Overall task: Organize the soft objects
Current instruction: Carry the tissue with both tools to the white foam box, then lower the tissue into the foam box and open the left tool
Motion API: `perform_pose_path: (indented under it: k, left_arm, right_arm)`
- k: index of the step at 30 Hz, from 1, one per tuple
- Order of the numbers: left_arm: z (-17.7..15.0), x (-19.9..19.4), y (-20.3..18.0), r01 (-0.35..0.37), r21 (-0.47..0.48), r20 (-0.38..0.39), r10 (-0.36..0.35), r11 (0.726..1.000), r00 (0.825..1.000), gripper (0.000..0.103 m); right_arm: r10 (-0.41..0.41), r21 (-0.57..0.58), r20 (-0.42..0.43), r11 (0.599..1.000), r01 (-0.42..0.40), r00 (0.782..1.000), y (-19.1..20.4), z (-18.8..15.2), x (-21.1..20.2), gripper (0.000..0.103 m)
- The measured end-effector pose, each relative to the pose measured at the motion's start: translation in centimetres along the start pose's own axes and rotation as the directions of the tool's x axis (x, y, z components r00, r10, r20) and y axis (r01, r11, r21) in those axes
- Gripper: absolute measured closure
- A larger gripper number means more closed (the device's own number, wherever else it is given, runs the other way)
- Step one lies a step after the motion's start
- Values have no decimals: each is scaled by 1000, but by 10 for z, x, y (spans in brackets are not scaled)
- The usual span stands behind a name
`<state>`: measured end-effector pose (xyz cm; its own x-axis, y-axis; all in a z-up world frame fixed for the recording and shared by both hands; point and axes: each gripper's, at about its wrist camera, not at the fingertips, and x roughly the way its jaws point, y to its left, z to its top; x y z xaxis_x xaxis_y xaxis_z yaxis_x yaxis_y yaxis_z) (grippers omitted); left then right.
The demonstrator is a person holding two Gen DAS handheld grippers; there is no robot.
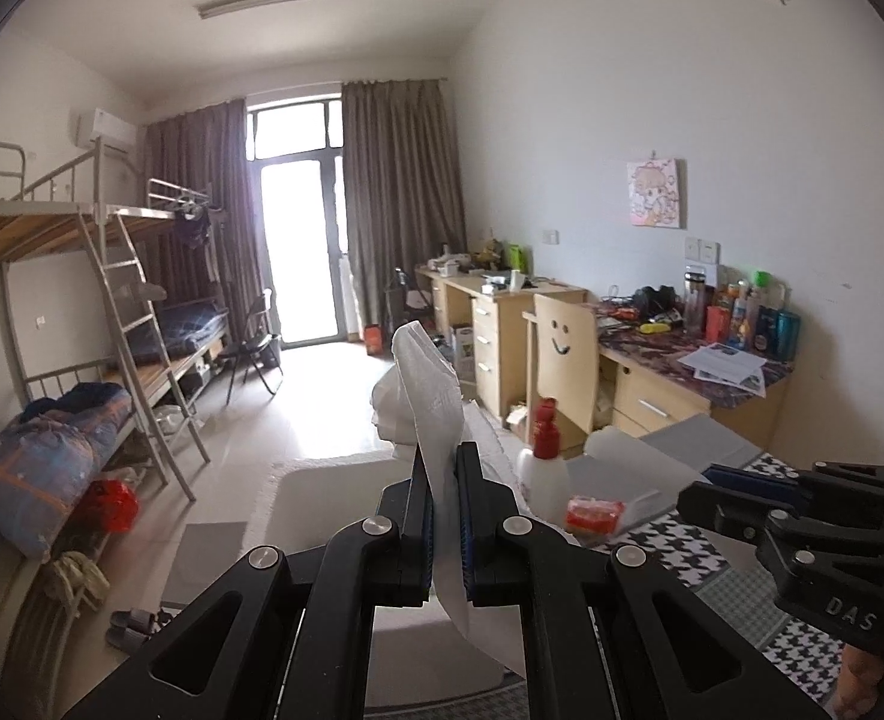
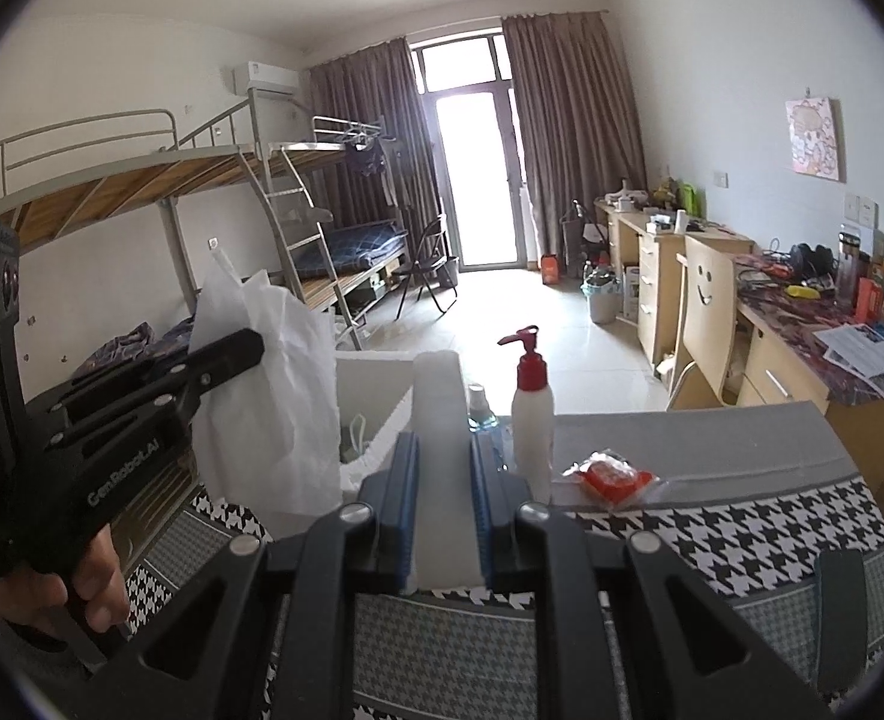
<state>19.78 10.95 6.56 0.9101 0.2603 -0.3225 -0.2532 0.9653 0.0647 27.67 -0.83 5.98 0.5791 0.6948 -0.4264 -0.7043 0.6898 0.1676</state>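
**A:** Dorm room behind you, bunk beds [image 2: 298,204] and curtained balcony door; up front, a worktop under a houndstooth black-and-white cloth [image 2: 742,528]. Where did you stand with the soft things?

**B:** Your left gripper [image 1: 442,516] had its fingers clenched on a thin white sheet of soft paper or cloth [image 1: 436,408], raised clear of the worktop. Your right gripper [image 2: 445,510] had its fingers grasping a white folded strip [image 2: 439,414], seemingly the same material.

**A:** So nothing was put away?

**B:** I'd judge not. You held it beside the white open bin [image 2: 376,372], not in it. A red-capped white pump bottle [image 2: 532,414] and a crinkly red-and-clear packet [image 2: 613,474] were still on the worktop.
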Motion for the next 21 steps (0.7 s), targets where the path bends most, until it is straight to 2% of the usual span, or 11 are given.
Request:
perform_pose_path:
  k: [11,21]
  left_arm:
    - [4,21,20,-62,-26,-14,62,998,998,96]
    - [-1,52,41,-122,-63,-84,116,991,990,96]
  right_arm:
    - [29,-29,-13,999,-29,1000,9,16,20,83]
    - [59,-57,-37,997,-61,998,17,19,35,83]
